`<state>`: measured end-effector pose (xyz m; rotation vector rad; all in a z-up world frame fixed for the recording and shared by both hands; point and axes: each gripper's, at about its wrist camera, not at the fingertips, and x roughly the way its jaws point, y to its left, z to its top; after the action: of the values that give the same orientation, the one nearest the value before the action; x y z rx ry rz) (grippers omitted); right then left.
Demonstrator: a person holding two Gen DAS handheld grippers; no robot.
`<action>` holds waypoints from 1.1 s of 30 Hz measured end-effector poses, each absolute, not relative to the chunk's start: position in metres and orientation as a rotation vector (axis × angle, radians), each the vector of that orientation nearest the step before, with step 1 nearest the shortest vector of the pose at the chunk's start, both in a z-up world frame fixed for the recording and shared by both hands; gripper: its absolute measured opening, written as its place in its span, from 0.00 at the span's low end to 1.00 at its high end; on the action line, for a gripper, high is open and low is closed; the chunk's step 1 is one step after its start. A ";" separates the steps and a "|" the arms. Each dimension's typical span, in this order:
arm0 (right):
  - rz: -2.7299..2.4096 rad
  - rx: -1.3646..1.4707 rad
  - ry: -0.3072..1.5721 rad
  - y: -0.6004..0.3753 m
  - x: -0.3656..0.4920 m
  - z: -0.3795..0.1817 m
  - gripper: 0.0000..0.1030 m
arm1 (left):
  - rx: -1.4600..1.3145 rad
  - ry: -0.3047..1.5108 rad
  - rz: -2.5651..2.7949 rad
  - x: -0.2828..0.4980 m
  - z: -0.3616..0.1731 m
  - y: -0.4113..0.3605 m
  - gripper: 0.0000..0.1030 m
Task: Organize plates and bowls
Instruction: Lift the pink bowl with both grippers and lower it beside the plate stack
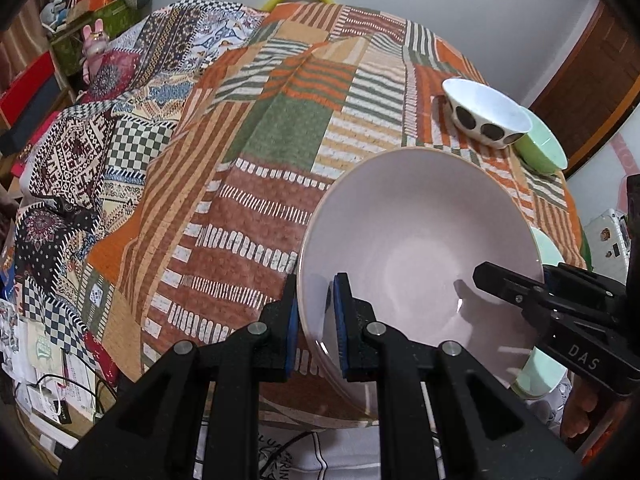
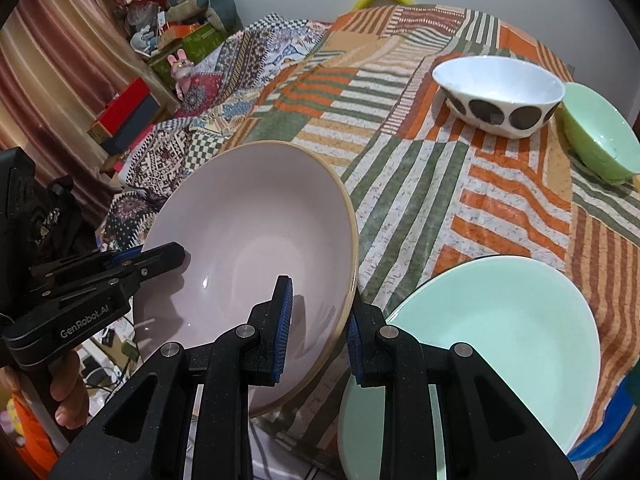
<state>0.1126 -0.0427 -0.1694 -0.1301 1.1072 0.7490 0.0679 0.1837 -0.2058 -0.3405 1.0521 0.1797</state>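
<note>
A large pale pink bowl point(image 1: 420, 240) is held tilted above the table's near edge. My left gripper point(image 1: 314, 320) is shut on its left rim. My right gripper point(image 2: 318, 328) straddles its right rim point(image 2: 348, 288), one finger inside and one outside, with a visible gap on each side. The pink bowl fills the left of the right wrist view point(image 2: 248, 232). A mint green plate point(image 2: 500, 344) lies just right of it. A white bowl with dark dots point(image 2: 498, 94) and a green bowl point(image 2: 600, 136) stand at the far right.
The table wears an orange, green and white patchwork cloth point(image 2: 420, 184). A patterned quilt point(image 1: 100, 152) is heaped to the left. Boxes and toys point(image 1: 92, 12) crowd the back left. A blue item point(image 2: 600, 444) peeks from under the mint plate.
</note>
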 end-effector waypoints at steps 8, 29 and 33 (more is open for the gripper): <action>0.746 -0.156 1.140 -0.035 0.120 -0.182 0.22 | -0.364 1.100 0.184 0.073 -0.227 0.189 0.14; 0.756 -0.184 1.143 -0.034 0.123 -0.188 0.24 | -0.373 1.135 0.184 0.074 -0.236 0.189 0.14; 0.764 -0.164 1.124 -0.042 0.122 -0.179 0.26 | -0.377 1.127 0.188 0.070 -0.229 0.188 0.15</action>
<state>0.1224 -0.0418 -0.1791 -0.1641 1.1237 0.7642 0.0699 0.1877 -0.2285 -0.3774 1.1269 0.1885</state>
